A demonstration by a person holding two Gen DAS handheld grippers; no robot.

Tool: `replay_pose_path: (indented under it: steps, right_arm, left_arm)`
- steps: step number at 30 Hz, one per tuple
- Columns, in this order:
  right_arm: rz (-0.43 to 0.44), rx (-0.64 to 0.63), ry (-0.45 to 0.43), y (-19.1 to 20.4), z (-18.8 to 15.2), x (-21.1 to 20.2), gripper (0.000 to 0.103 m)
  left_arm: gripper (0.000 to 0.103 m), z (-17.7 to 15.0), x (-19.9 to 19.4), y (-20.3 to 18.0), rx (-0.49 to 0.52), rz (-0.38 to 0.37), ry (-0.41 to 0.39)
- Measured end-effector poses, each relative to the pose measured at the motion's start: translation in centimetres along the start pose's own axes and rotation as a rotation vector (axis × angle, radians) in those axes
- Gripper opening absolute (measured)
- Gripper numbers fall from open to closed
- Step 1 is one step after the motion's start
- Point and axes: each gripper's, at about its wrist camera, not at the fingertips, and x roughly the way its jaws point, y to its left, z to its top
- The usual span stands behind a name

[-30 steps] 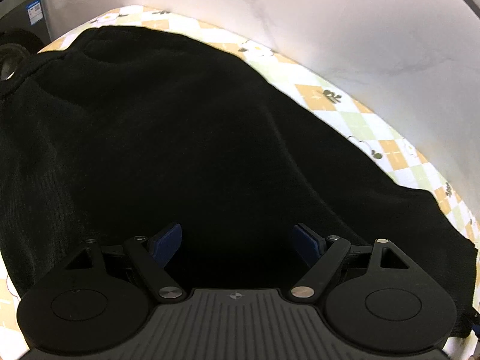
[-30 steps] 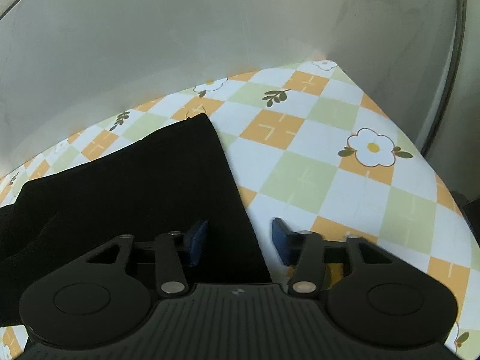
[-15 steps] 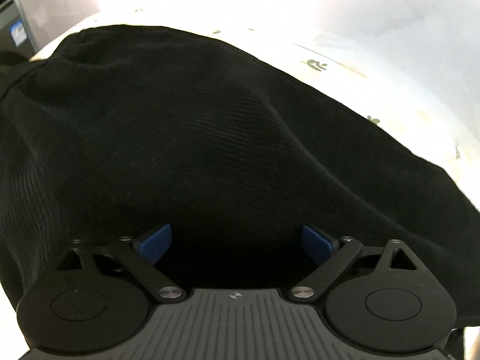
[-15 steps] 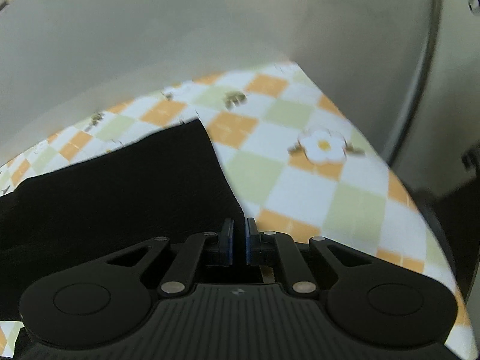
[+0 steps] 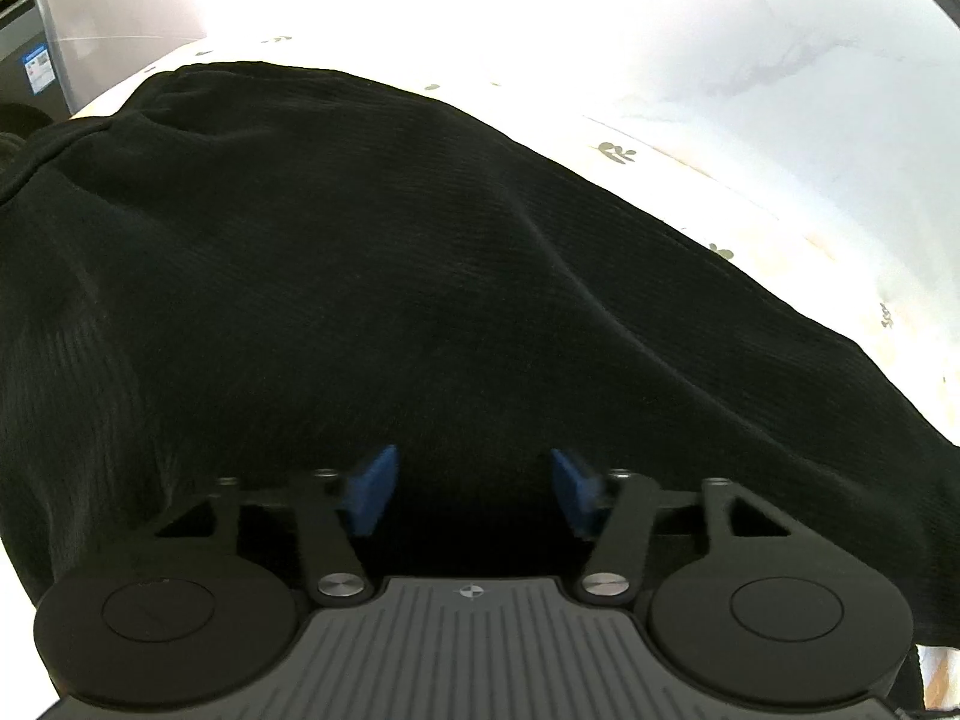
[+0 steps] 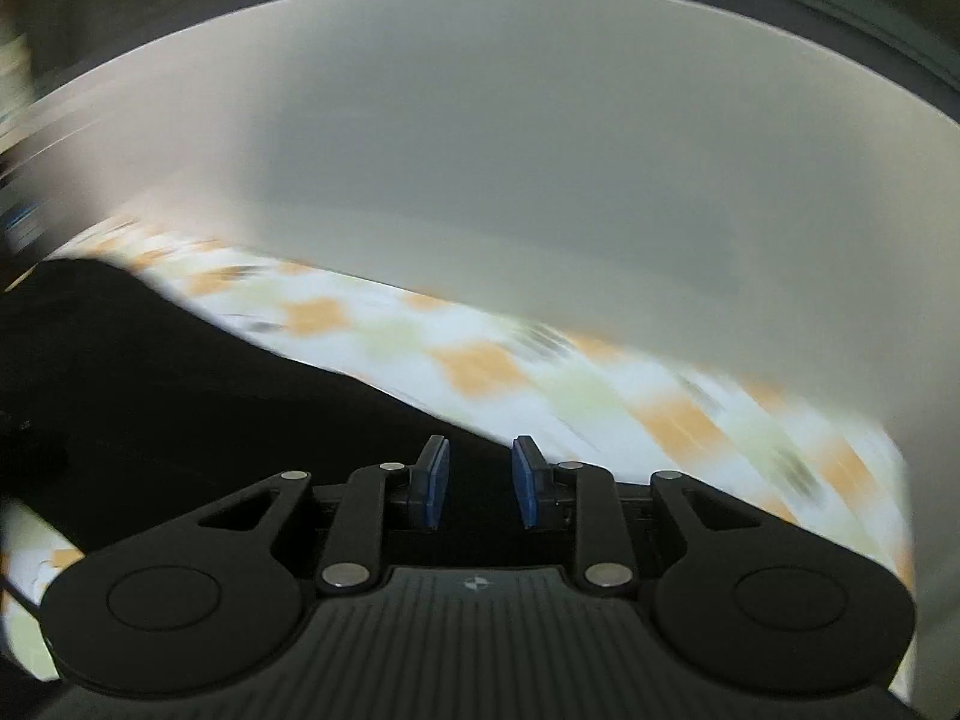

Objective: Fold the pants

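A pale wall (image 6: pixel 540 180) is filling the upper half of the right wrist view and is washing out to white at the top of the left one, so little of it can be read there. Below it a checked cloth (image 6: pixel 480 360) with orange and green squares is covering the surface; in the right view it is smeared with blur, and in the left view it is overexposed, showing only faint leaf prints. The black pants (image 5: pixel 390 270) are lying spread on that cloth, taking up most of the left view and running off its left and lower edges — the ribbed weave is visible, with a seamed edge at far left, but the overall shape is hard to make out. In the right view they are occupying the lower left, dark and featureless. The left gripper (image 5: pixel 474 489) is sitting over the fabric with its blue pads wide apart, nothing between them. The right gripper (image 6: pixel 479 483) is at the pants' edge, its pads parted by a narrower gap — whether they are touching cloth cannot be told.
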Motion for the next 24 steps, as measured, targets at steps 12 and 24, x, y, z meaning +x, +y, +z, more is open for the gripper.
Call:
replay_pose_path:
  steps: [12, 24]
  right_arm:
    - [0.306, -0.268, 0.087, 9.5, 4.5, 14.4, 0.027]
    - [0.318, -0.339, 0.118, 10.4, 4.6, 16.2, 0.014]
  left_arm:
    - [0.055, -0.5, 0.4, -0.4, 0.067, -0.015, 0.009]
    - [0.066, 0.6, 1.2, -0.4, 0.07, -0.021, 0.025]
